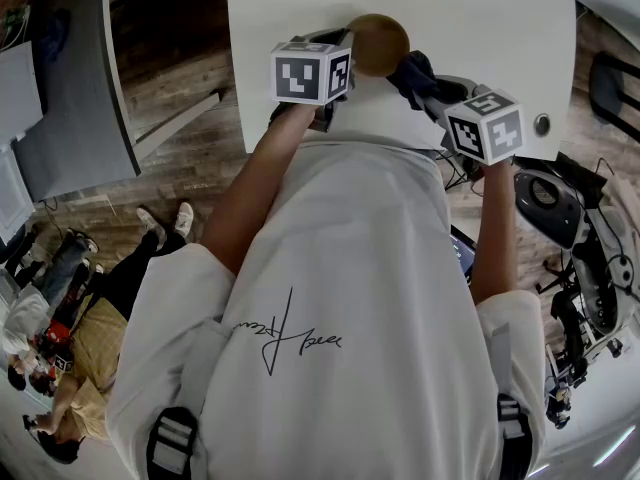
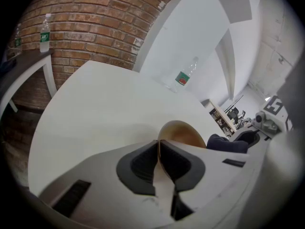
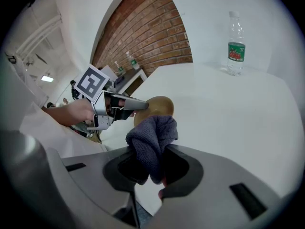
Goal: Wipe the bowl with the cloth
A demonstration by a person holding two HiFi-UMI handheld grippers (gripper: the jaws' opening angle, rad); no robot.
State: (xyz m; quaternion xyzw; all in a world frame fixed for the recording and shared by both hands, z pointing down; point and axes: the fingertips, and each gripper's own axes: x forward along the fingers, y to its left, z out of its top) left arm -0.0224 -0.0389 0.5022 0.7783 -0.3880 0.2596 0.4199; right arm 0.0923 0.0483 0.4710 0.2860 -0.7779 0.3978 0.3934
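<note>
left gripper [image 2: 159, 149] is clenched on the rim of the brown bowl [image 2: 183, 133]. the rim edge runs between its pads. the bowl is tipped on edge over the white table [image 1: 450, 18], near the front edge; cannot tell whether it is lifted clear. judged reason: the tilt turns the bowl toward the other hand.

right gripper [image 3: 153, 168] is clamped on the dark blue cloth [image 3: 152, 137]. a bunched wad sticks out past the jaws, so fabric meets the bowl first. the cloth is touching or just beside the bowl; cannot tell which. judged step: wipe starting.

left gripper view shows the rim grip and the bowl's inside. right gripper view shows its rounded outside. both show a water bottle [image 3: 235, 44] standing well back on the table, which the head view lacks.
</note>
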